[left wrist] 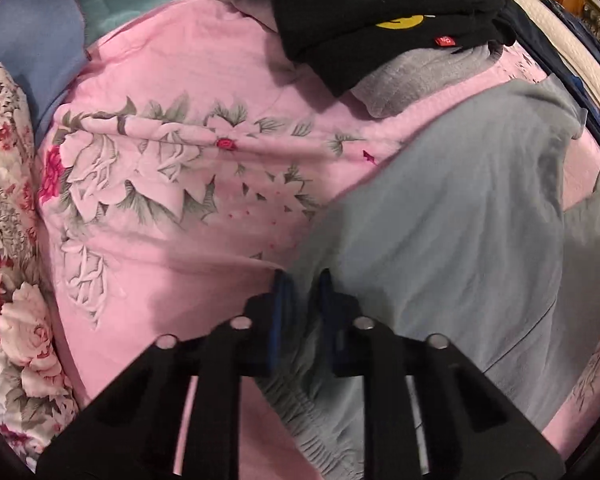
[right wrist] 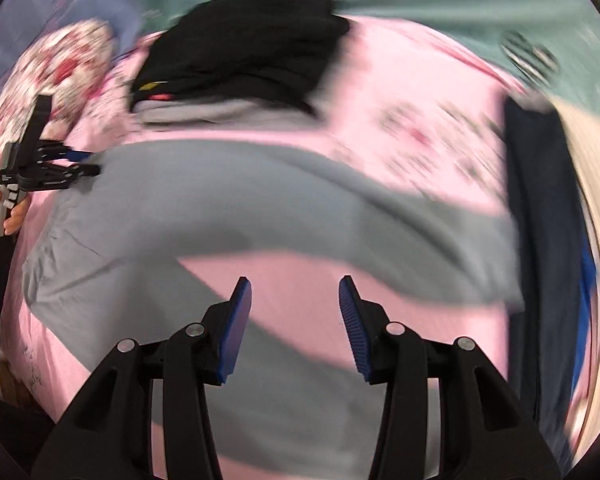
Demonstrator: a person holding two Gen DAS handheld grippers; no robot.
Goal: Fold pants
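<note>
Grey pants (left wrist: 452,208) lie spread on a pink floral bedsheet (left wrist: 188,92). My left gripper (left wrist: 302,280) is shut on the pants' elastic waistband at its corner. In the right wrist view the pants (right wrist: 228,200) lie with both legs apart, pink sheet (right wrist: 300,280) showing between them. My right gripper (right wrist: 296,292) is open and empty, hovering above that gap between the legs. The left gripper (right wrist: 88,164) shows at the far left of that view, at the waistband. The right wrist view is motion-blurred.
A stack of folded clothes, black on grey (left wrist: 380,12), sits at the far side of the bed; it also shows in the right wrist view (right wrist: 240,52). A floral pillow (left wrist: 8,240) lies on the left. A dark blue garment (right wrist: 540,240) lies along the right edge.
</note>
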